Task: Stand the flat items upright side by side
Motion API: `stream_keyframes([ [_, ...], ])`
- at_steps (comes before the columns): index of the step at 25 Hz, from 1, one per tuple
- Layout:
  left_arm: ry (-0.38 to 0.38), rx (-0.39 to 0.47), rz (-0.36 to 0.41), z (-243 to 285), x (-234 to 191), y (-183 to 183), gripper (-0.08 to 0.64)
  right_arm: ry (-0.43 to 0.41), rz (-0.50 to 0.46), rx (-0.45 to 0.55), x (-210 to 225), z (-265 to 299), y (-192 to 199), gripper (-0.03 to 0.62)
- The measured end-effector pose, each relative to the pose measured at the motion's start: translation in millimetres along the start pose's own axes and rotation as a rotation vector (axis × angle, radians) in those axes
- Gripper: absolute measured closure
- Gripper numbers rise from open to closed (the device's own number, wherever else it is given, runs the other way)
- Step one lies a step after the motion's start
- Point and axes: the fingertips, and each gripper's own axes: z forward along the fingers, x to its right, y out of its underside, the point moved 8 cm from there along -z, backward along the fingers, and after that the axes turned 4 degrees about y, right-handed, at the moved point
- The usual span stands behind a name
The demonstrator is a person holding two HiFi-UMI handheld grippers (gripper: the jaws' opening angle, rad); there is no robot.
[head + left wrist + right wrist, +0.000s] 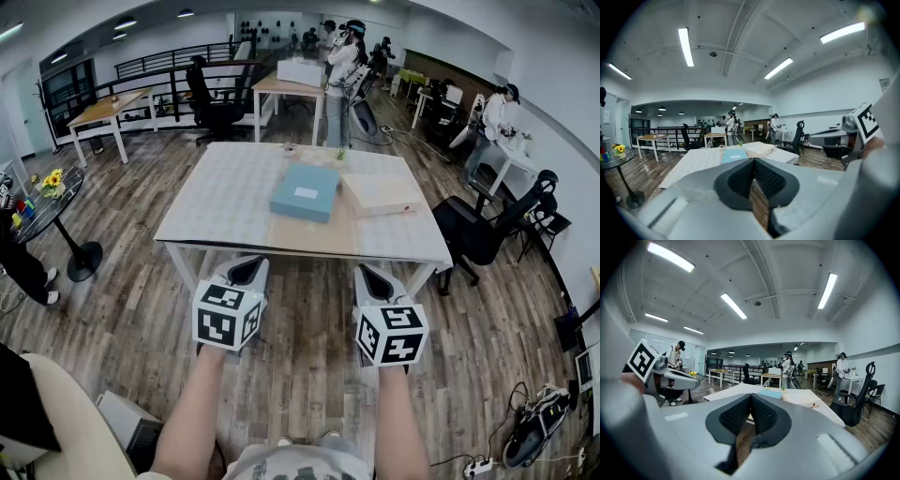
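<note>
On the left, the left gripper (246,272) hovers short of the table (206,220), jaws pressed together with nothing between them. Across the table's far half, the blue box (306,191) lies flat, and just to its right the beige box (382,193) lies flat too, close beside it. Over on the right, the right gripper (373,275) has its jaws together as well, empty. By my read, nothing is stood up yet: both boxes need gripping, tipping upright and setting side by side.
</note>
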Motion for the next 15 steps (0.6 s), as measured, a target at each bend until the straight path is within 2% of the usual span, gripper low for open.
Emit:
stream_keyframes([
  [5,-0.007,0.013,-0.008,5,-5,1,0.557,0.006,0.016,0.005,2,5,2,0.592],
  [10,-0.016,0.012,-0.028,14,-13,0,0.554,-0.008,0.029,-0.014,6,18,7,0.561],
  [15,-0.023,0.010,-0.046,32,-23,1,0.509,-0.026,0.038,-0.020,13,39,10,0.530],
])
